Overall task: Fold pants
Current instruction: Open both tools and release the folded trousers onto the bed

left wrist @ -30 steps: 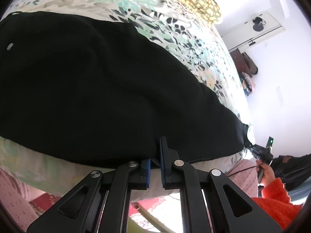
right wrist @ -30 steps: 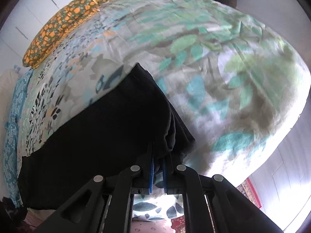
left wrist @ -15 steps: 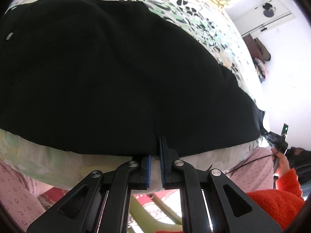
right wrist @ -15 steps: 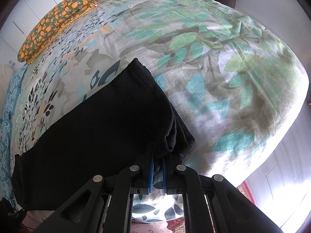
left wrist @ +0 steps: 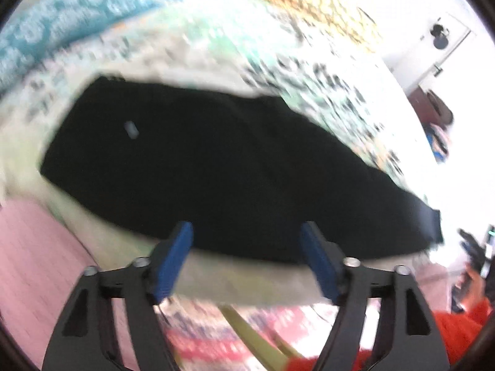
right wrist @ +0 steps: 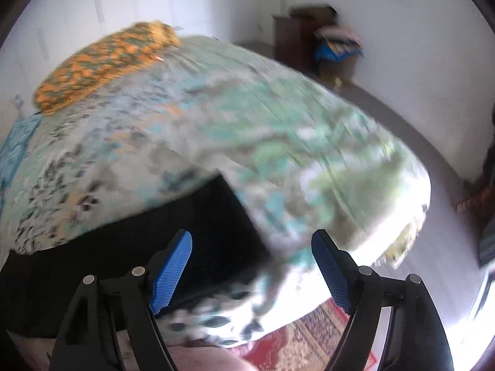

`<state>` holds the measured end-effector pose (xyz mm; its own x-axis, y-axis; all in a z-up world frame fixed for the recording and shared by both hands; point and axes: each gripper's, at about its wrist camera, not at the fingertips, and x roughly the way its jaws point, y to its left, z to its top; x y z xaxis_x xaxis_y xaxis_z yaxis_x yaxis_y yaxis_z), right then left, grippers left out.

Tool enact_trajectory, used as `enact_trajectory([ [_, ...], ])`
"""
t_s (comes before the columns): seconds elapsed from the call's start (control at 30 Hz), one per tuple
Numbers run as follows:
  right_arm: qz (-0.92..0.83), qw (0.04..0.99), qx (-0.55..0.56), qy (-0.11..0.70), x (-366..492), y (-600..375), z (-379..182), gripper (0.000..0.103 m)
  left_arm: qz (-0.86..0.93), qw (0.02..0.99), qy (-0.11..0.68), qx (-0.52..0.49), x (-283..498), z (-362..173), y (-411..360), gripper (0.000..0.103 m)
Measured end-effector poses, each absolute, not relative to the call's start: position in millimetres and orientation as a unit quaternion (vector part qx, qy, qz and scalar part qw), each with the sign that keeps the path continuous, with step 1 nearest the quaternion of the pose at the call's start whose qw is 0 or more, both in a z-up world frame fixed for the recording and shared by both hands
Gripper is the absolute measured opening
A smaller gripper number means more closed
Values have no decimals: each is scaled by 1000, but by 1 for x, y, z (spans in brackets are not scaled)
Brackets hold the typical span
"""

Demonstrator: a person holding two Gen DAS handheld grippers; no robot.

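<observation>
In the left wrist view, blurred by motion, the black pants [left wrist: 235,167] lie flat as a long, soft, matte band across the bed [left wrist: 191,49], which is covered in a leafy printed sheet of green, grey and black. A small pale tag shows on the dark cloth. A teal patterned cloth [left wrist: 62,21] lies along the far left, and an orange-and-green patterned pillow [left wrist: 306,3] rests at the far end. The left gripper [left wrist: 247,241] has just been opening: its jaws stand wide apart, blue ribbed pads [left wrist: 173,262] bare, released from the pants' near edge, with nothing between them. An orange sleeve [left wrist: 458,330] shows at the lower right.

In the right wrist view, the pants' squared end [right wrist: 198,228] lies on the sheet [right wrist: 278,130] near the bed's edge. The right gripper [right wrist: 250,250] has likewise just been opening; its jaws are spread, gripping nothing, above the cloth. A patterned red rug [right wrist: 312,337] covers the floor below.
</observation>
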<state>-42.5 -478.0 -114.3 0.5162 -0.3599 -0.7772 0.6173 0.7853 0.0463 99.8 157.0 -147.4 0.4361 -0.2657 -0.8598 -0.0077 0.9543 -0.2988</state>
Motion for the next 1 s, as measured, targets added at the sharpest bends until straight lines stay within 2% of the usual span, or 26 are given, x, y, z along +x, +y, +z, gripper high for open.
enact_trajectory([
  [0.1, -207, 874, 163, 409, -10, -431, -111, 82, -40, 852, 509, -110, 129, -161, 166, 78],
  [0.2, -119, 879, 170, 429, 30, -369, -128, 82, -28, 834, 546, -72, 148, -189, 160, 76],
  [0.27, -74, 875, 171, 447, 53, -332, -150, 82, -24, 810, 586, 9, 146, -213, 147, 71],
  [0.33, -45, 865, 166, 471, 64, -303, -174, 82, -23, 818, 570, 67, 133, -216, 138, 71],
  [0.43, -30, 826, 151, 543, 75, -270, -227, 83, 7, 816, 575, 55, 131, -212, 149, 74],
  [0.47, -36, 829, 135, 541, 73, -265, -232, 84, 17, 815, 578, 41, 131, -212, 156, 75],
  [0.5, -37, 837, 118, 534, 72, -261, -230, 90, 27, 814, 581, 16, 133, -210, 163, 75],
  [0.57, -33, 833, 108, 541, 74, -255, -229, 93, 34, 817, 576, -21, 129, -202, 169, 74],
  [0.67, -28, 836, 137, 531, 70, -263, -224, 93, -5, 832, 551, -62, 134, -189, 163, 80],
  [0.83, -48, 836, 218, 502, 63, -318, -206, 93, -87, 836, 541, -33, 155, -197, 114, 81],
  [1.0, -97, 815, 266, 506, 56, -432, -192, 93, -85, 825, 557, -24, 160, -216, 104, 81],
])
